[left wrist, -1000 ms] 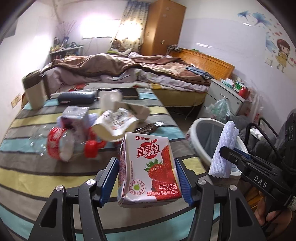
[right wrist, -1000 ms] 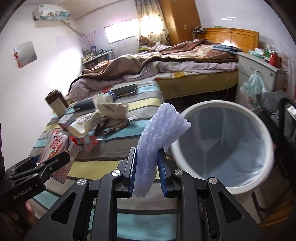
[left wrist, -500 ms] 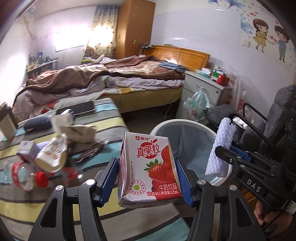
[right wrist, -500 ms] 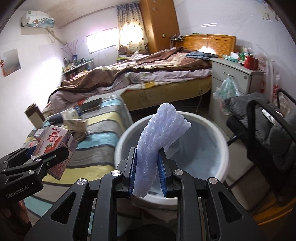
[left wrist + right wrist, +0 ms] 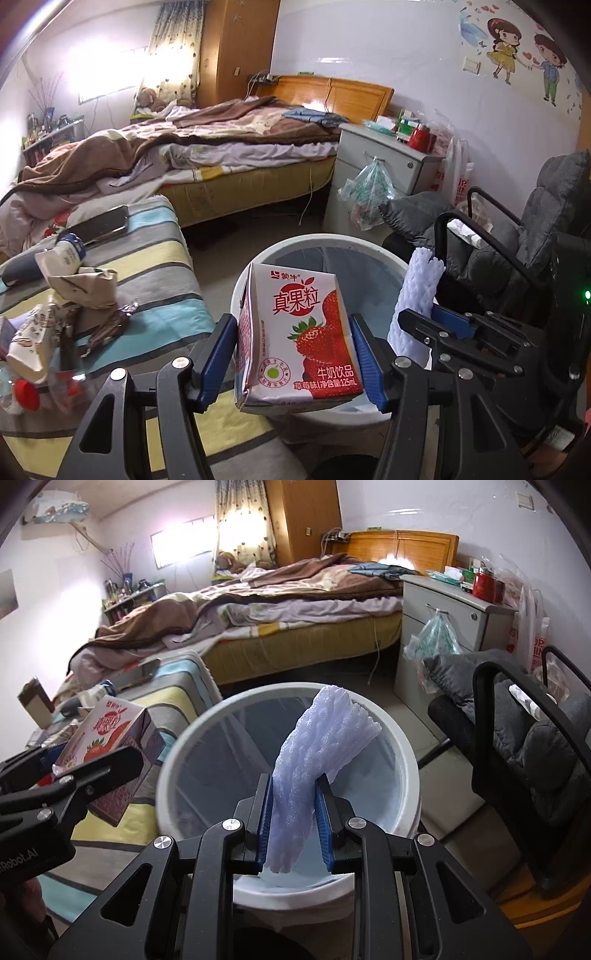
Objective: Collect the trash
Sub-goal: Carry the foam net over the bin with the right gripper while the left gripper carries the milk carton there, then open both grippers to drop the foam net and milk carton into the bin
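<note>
My left gripper is shut on a strawberry milk carton, held upright over the near rim of a white round bin with a pale liner. A white foam fruit net sticks up from my right gripper, whose blue pads press on both its sides; it hangs above the bin's open mouth. In the left wrist view the right gripper and foam net sit just right of the carton. The carton and left gripper show at the left of the right wrist view.
Left of the bin a striped cloth surface carries several pieces of trash: a crumpled paper bag, a squashed bottle, wrappers, and a phone. A grey padded chair stands right of the bin; a bed and nightstand lie behind.
Both grippers have swung right, away from the striped surface, to over the bin. The carton and the foam net stay gripped as before.
</note>
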`<state>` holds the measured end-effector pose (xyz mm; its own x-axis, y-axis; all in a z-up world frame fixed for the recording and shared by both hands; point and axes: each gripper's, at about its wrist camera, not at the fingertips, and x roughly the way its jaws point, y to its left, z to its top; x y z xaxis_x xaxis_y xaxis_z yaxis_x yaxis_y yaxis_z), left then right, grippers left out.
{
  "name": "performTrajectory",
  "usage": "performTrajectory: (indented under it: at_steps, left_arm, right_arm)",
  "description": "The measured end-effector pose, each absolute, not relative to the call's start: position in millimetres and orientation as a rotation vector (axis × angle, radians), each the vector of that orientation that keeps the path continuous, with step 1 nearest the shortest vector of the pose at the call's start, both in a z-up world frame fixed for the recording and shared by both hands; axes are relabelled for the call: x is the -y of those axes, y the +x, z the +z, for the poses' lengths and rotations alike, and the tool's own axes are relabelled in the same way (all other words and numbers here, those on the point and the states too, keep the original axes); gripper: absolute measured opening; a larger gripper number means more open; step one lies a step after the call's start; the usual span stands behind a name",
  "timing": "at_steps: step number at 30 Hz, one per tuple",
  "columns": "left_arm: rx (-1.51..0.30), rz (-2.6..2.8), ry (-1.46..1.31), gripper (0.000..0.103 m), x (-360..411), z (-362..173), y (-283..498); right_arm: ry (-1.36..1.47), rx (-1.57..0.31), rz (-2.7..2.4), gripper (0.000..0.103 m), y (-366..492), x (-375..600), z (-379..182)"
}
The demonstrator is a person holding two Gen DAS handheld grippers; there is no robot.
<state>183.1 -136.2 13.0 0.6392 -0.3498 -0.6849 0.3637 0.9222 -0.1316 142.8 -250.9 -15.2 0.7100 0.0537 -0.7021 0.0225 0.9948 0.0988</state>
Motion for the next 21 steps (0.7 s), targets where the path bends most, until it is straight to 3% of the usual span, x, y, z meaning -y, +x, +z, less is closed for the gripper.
performTrajectory:
  at_steps: [8, 15, 21]
  left_arm:
    - [-0.826, -0.404, -0.001, 0.062, 141.1, -4.3, 196.9]
    - [-0.827, -0.4, -0.015, 0.067, 133.3, -4.0, 194.6]
    - [-0.803, -0.391, -0.012, 0.067, 124.3, 6.0, 183.8]
  right_arm:
    - [0.073, -0.858, -0.013, 0.029, 154.1, 256.3, -32.5]
    - [0.095, -0.853, -0.022, 0.044, 148.8, 260.5, -33.6]
    - [0.114, -0.838, -0.02, 0.046, 144.7, 259.0, -29.3]
